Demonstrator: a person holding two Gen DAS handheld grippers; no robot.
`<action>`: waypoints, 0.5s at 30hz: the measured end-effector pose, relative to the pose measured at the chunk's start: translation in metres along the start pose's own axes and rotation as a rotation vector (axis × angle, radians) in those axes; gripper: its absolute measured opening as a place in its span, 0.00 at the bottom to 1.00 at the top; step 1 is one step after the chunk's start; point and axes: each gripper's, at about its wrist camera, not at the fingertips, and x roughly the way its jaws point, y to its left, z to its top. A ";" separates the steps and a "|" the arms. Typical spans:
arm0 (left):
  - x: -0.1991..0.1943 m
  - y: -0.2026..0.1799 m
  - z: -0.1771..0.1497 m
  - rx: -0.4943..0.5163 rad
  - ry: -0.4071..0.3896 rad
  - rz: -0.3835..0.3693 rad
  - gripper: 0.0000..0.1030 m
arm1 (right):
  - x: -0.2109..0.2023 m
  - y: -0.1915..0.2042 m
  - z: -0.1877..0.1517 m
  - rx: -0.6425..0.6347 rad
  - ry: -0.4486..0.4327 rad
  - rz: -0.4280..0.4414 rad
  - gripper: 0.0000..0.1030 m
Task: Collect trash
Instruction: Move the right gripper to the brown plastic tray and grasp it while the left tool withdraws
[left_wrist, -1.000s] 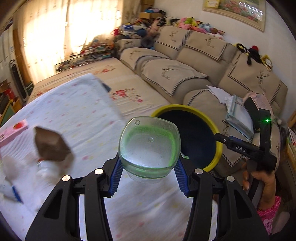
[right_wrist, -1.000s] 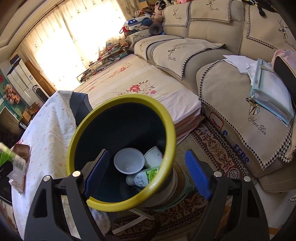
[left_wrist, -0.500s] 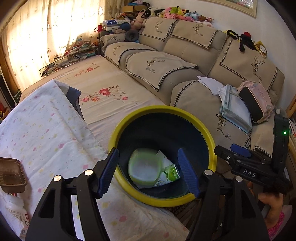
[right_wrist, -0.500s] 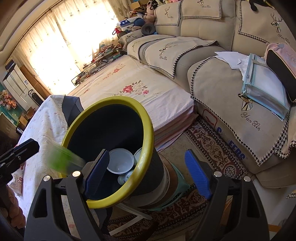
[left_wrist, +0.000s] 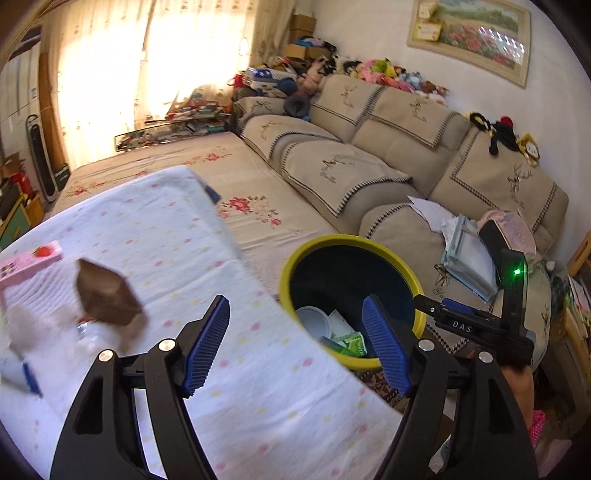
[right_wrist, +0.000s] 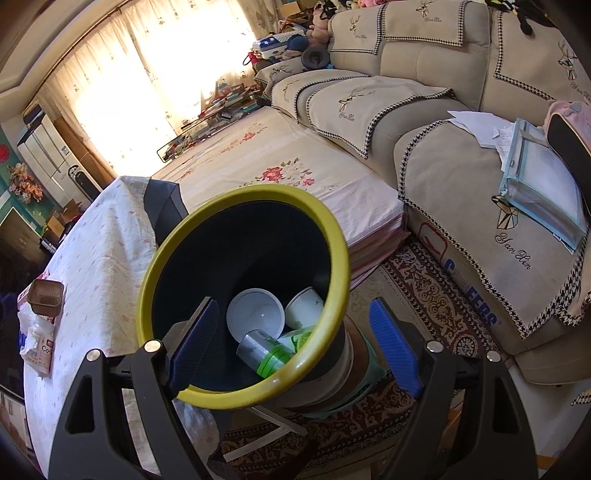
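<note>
A dark trash bin with a yellow rim (left_wrist: 406, 273) (right_wrist: 336, 240) stands beside the cloth-covered table (left_wrist: 177, 240). Inside it lie a white cup (right_wrist: 255, 314), another white cup (right_wrist: 304, 308) and a clear green-tinted cup (right_wrist: 266, 350). My left gripper (left_wrist: 295, 347) is open and empty above the table edge, left of the bin. My right gripper (right_wrist: 295, 347) is open and empty, with its left finger inside the bin and its right finger outside, so the jaws straddle the near rim. On the table lie a brown plastic tray (left_wrist: 107, 293) (right_wrist: 46, 297), a white bottle (right_wrist: 38, 343) and a pink box (left_wrist: 29, 264).
A beige sofa (left_wrist: 388, 155) (right_wrist: 443, 92) runs along the back and right with papers and a folder (right_wrist: 543, 181) on it. A low bed-like platform with floral sheet (left_wrist: 236, 184) lies behind the bin. A patterned rug (right_wrist: 424, 295) covers the floor.
My left gripper let go of the clear green cup, which fell into the bin. It then swung back left, toward the table. The right gripper stayed at the bin rim.
</note>
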 end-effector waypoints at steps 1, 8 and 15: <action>-0.012 0.008 -0.004 -0.017 -0.015 0.013 0.73 | 0.000 0.003 0.000 -0.006 0.001 0.002 0.77; -0.086 0.066 -0.033 -0.126 -0.097 0.119 0.77 | 0.000 0.036 -0.002 -0.071 0.010 0.029 0.77; -0.140 0.122 -0.070 -0.232 -0.137 0.247 0.78 | 0.003 0.107 -0.007 -0.205 0.025 0.117 0.77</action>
